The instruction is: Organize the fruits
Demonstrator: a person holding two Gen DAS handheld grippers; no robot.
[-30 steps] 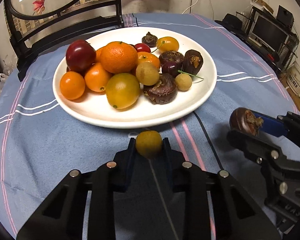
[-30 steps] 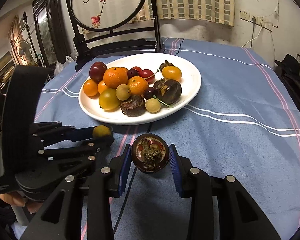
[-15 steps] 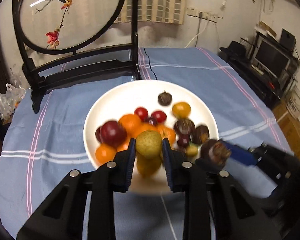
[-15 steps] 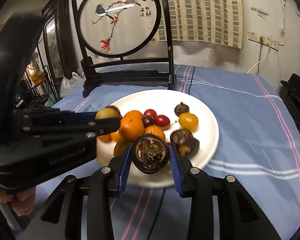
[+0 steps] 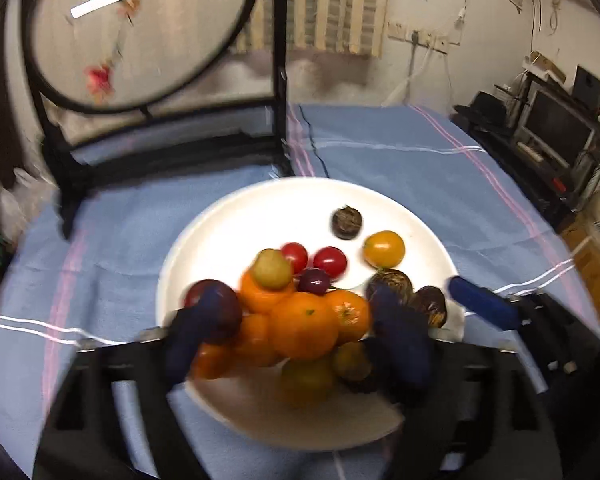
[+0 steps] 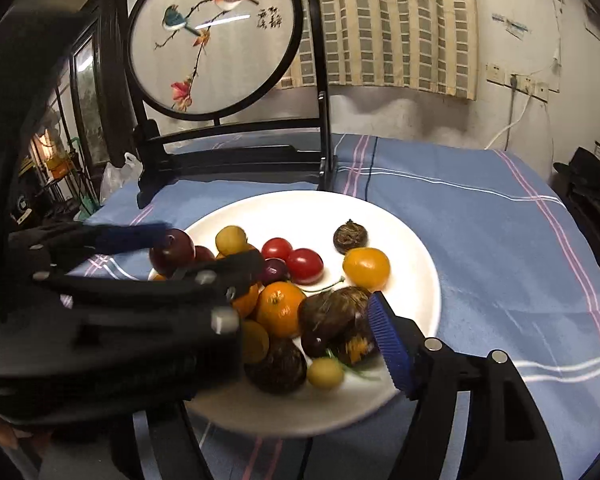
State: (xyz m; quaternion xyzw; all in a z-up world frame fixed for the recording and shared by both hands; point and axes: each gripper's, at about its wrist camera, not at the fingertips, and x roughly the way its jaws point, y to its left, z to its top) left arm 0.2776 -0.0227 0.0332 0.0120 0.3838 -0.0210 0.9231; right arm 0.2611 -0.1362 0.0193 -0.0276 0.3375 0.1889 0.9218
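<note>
The left gripper [image 5: 292, 340] hung over the near half of the white plate [image 5: 260, 220], its fingers spread wide and holding nothing. The heap of oranges [image 5: 304, 330] lay directly between and just ahead of them, with a small yellow-green fruit [image 5: 272, 268] perched on top. Motion blur smeared that view. The right gripper [image 6: 308, 320] was nearer the dark brown fruits [image 6: 332, 312] at the plate's right side. Its blue-padded right finger [image 6: 388, 340] sat just beside them and looked parted, judged empty. Its left finger was hidden behind the left gripper.
</note>
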